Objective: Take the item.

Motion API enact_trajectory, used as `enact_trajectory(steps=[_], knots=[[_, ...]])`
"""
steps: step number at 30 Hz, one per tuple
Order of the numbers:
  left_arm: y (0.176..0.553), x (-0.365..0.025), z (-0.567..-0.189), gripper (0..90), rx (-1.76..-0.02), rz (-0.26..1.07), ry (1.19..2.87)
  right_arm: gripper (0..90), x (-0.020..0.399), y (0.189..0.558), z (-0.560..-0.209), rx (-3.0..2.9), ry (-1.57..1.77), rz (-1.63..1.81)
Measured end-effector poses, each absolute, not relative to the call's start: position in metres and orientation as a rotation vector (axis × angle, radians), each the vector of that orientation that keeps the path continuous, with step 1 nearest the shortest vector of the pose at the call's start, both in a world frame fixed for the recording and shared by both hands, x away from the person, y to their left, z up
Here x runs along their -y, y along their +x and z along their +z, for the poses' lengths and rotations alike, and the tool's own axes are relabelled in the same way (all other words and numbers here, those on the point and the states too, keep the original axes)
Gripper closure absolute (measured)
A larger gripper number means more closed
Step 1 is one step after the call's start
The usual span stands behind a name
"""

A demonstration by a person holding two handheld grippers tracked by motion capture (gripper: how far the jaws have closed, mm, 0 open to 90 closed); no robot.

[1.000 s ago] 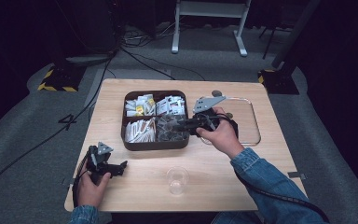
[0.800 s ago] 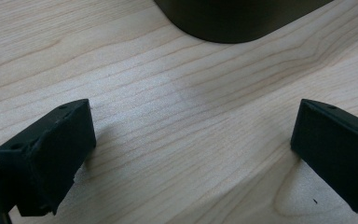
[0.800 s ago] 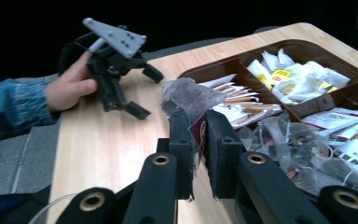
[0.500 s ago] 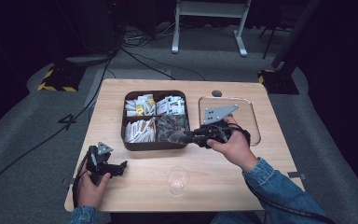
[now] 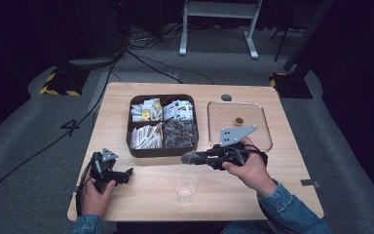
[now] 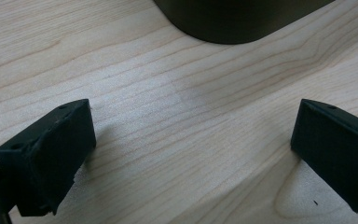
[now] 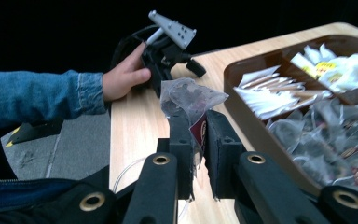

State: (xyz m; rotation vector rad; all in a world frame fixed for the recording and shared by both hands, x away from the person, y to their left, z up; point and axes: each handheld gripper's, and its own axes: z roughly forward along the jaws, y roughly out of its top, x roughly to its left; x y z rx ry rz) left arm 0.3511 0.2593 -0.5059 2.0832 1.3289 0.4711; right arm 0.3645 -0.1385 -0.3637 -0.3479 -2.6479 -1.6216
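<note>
A wooden table carries the work, seen from above. At its centre, toward twelve o'clock, sits a dark tray split into four compartments of packets, sachets and tea bags. At about two o'clock lies a clear lid, set aside flat, apparently so the tray stays open for picking. Toward six o'clock stands a clear plastic cup, upright and apart from the tray, likely the place a tea bag is meant to go.

The right gripper, held level at about five o'clock, points toward nine o'clock just off the tray's near wall and above the cup's far side. Its jaws are pressed together on a tea bag, pinching it low so the mesh pouch stands up between the pads with its tag caught in the gap; that low pinch probably keeps the bag from swinging during the carry.

The left gripper rests at about eight o'clock, jaws spread wide over bare wood with nothing between them, seemingly parked clear of the other hand's path. Its fingers point toward the tray's rounded corner.
</note>
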Motion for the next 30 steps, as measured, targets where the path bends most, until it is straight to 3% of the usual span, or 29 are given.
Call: enact_trajectory(steps=[30], knots=[[0.351,-0.259,-0.506,0.2,-1.328,0.468,2.085,82.0,0.123,0.34,-0.396,2.723,-0.272,-1.36]])
